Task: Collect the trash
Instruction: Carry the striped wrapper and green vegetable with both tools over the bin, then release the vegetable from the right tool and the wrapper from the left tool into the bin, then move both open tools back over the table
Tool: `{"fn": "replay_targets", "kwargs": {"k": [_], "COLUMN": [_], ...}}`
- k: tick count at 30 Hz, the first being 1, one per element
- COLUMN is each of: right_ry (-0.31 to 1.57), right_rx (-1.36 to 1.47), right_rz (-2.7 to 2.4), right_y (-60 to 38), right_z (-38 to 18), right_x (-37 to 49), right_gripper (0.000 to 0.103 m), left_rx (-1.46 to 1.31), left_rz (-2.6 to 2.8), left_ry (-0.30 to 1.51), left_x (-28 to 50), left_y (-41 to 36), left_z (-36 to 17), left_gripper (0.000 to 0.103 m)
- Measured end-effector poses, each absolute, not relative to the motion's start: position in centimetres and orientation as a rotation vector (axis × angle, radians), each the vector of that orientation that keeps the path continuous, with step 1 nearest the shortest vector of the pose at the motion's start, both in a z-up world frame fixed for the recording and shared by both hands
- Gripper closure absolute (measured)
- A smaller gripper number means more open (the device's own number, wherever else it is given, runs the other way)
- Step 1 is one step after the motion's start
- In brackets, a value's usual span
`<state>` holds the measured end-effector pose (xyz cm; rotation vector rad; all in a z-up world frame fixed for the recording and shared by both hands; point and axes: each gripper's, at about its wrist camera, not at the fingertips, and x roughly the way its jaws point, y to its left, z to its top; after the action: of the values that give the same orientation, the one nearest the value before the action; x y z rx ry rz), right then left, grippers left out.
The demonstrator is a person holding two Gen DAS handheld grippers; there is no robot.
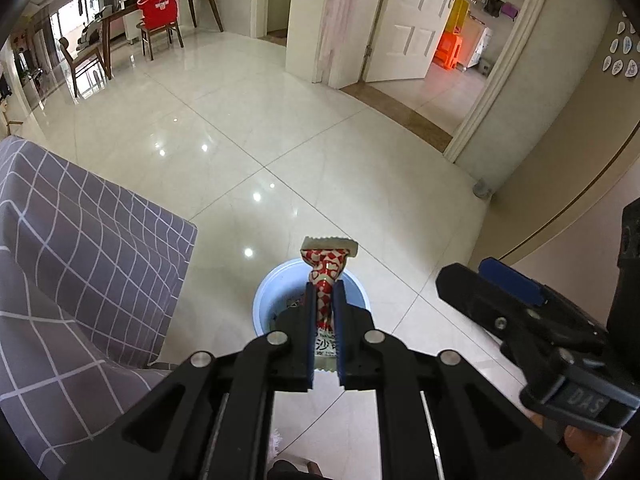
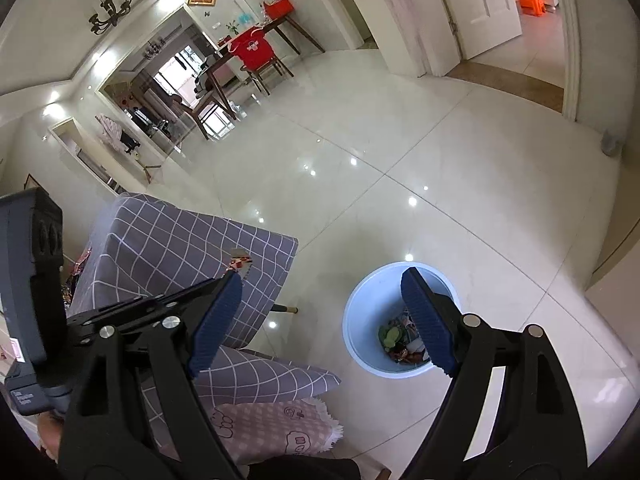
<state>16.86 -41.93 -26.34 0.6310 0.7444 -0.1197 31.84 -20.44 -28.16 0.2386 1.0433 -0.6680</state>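
Left wrist, hand-held gripper (image 1: 324,300) pinching wrapper (image 1: 326,268), above bin (image 1: 264,300)

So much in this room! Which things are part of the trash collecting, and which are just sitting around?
Part of the job:
- red-and-white wrapper, pinched in the left gripper
- light blue bin, already holding trash
- right gripper, open and empty

Just around:
- grey checked cloth
- red chair cover
- orange stool

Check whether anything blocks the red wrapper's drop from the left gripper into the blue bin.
Nothing visible does. The left gripper holds the red wrapper above the open blue bin, which has no lid. The open right gripper sits off to the side.
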Motion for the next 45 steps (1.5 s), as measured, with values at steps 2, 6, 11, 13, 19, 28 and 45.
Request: {"fn": "replay_targets", "kwargs": {"k": [2,6,11,13,19,28,45], "right_ry": [0.738,0.705,0.636,0.605,0.581,0.594,0.616], "right_rx": [0.624,0.632,0.649,0.65,0.649,0.634,0.477], "right_rz": [-0.121,-0.143,-0.178,-0.192,-0.217,-0.18,0.087], "right_y": [-41.8,-42.0,-42.5,-42.7,-42.9,-40.7,-26.4], "right_z": [-26.1,-25.3,-24.1,-23.6,-23.0,-22.2,-16.1], "right_x": [16.9,16.4,15.1,14.6,14.0,14.6,20.9], "right_gripper": [0.022,0.022,0.022,0.022,0.022,0.022,0.022], "left_rx": [0.241,0.253,0.244,0.239,0.212,0.173,0.156], "left_rz": [-0.674,-0.684,-0.696,-0.699,-0.654,-0.605,-0.367], "left_ry": [1.043,1.038,1.026,1.017,0.988,0.963,0.76], "left_x": [31.9,31.9,32.1,32.3,32.6,32.0,33.8], "left_y": [-20.6,-21.2,-22.3,-22.8,-22.2,-18.9,-0.3], "left_z": [-28.2,-27.9,-27.2,-26.9,-25.9,-23.8,-15.5], "left_gripper": [0.095,0.095,0.092,0.082,0.023,0.023,0.023]}}
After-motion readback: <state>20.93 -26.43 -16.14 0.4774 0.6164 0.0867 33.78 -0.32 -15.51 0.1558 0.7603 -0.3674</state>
